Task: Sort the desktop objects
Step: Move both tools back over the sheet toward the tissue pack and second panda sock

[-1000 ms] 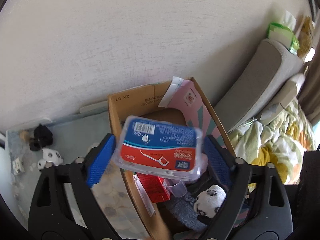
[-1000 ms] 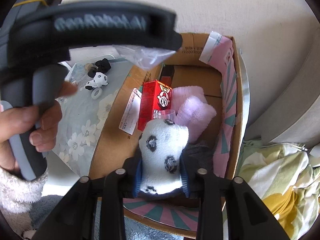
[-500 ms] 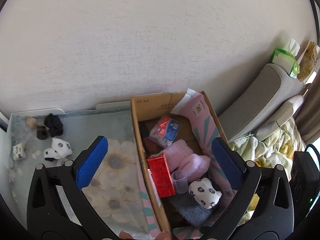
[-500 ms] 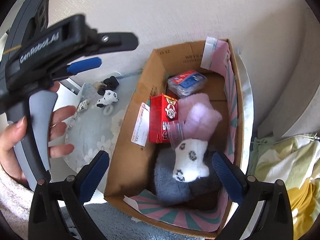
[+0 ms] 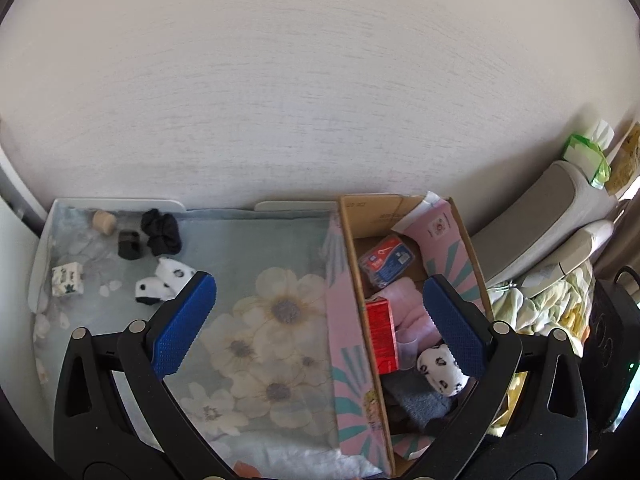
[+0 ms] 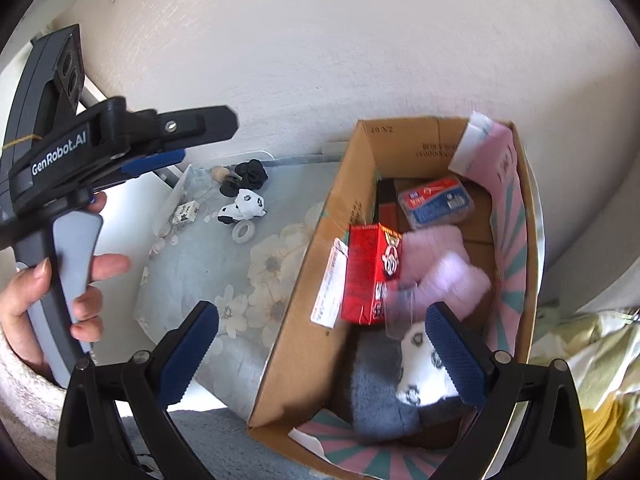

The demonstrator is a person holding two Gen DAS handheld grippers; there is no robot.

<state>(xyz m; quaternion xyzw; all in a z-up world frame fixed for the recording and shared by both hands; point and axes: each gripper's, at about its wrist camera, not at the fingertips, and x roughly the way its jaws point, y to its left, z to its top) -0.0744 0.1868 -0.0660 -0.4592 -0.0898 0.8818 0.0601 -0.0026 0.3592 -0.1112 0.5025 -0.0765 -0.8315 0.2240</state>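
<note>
An open cardboard box [image 5: 347, 240] [image 6: 320, 248] stands at the right of a floral mat [image 5: 256, 320]. In it lie a blue-and-red floss case [image 5: 386, 260] [image 6: 436, 202], a red carton [image 5: 382, 334] [image 6: 370, 276], pink fluffy socks [image 5: 404, 304] [image 6: 444, 272], a panda sock [image 5: 440, 368] [image 6: 416, 368] and a grey sock [image 6: 376, 392]. My left gripper [image 5: 316, 284] hangs open and empty above the mat and the box's left wall. Open and empty too, my right gripper [image 6: 320, 312] hovers over the box's near left wall.
At the mat's far left lie another panda sock [image 5: 168, 280], a black scrunchie [image 5: 162, 230], a small black item [image 5: 129, 244], a cork [image 5: 104, 220], a patterned cube [image 5: 68, 278] and a white ring [image 6: 244, 232]. A hand [image 6: 24, 300] grips the left handle. Bedding [image 5: 540, 308] lies right of the box.
The left gripper let go of the floss case, which now lies at the box's far end, and drew back leftward. The right gripper opened, dropped the panda sock into the box and rose.
</note>
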